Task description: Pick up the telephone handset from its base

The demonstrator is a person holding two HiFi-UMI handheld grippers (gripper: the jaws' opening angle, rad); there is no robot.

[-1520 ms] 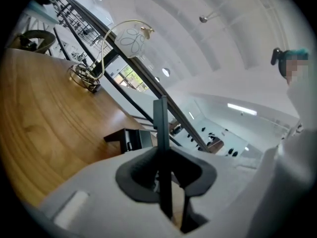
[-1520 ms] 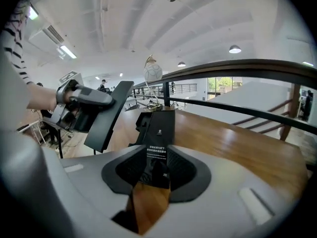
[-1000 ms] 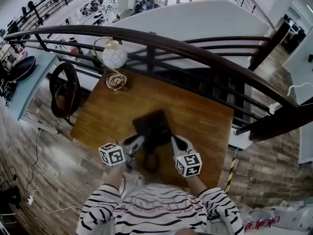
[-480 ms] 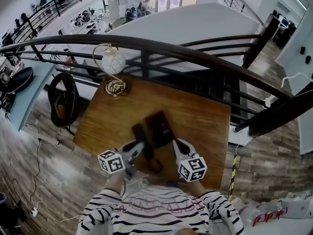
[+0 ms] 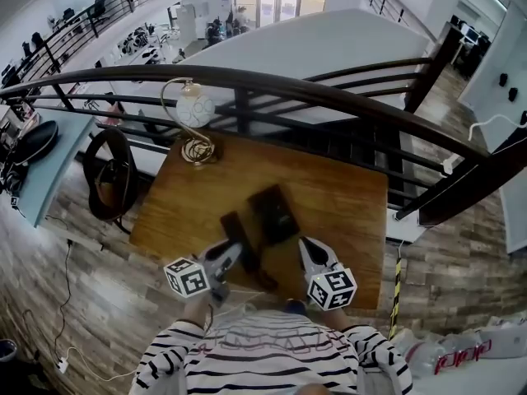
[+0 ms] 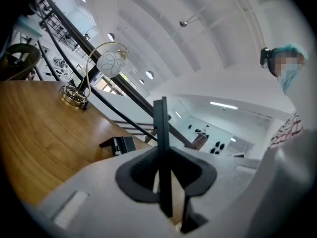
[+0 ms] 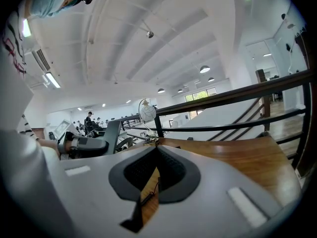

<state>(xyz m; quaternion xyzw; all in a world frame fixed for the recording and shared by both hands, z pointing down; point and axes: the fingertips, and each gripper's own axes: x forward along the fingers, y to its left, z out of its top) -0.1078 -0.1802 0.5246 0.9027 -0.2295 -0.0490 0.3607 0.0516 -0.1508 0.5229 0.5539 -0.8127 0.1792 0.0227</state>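
A black telephone handset (image 5: 240, 239) sits low in the centre of the head view, clear of its dark base (image 5: 274, 212) and just left of it. It is clamped edge-on near its middle between the jaws of the left gripper (image 5: 233, 253). It is judged to be rigid, light, smooth plastic, so a firm hold on the narrow middle handle would suit. A coiled cord (image 7: 148, 196) is likely to tug as it stretches. The right gripper (image 5: 305, 243), at the lower right of the base, is fully closed on nothing. All of this is over a wooden bench (image 5: 346, 196), with a globe lamp (image 5: 195, 109) at the upper left.
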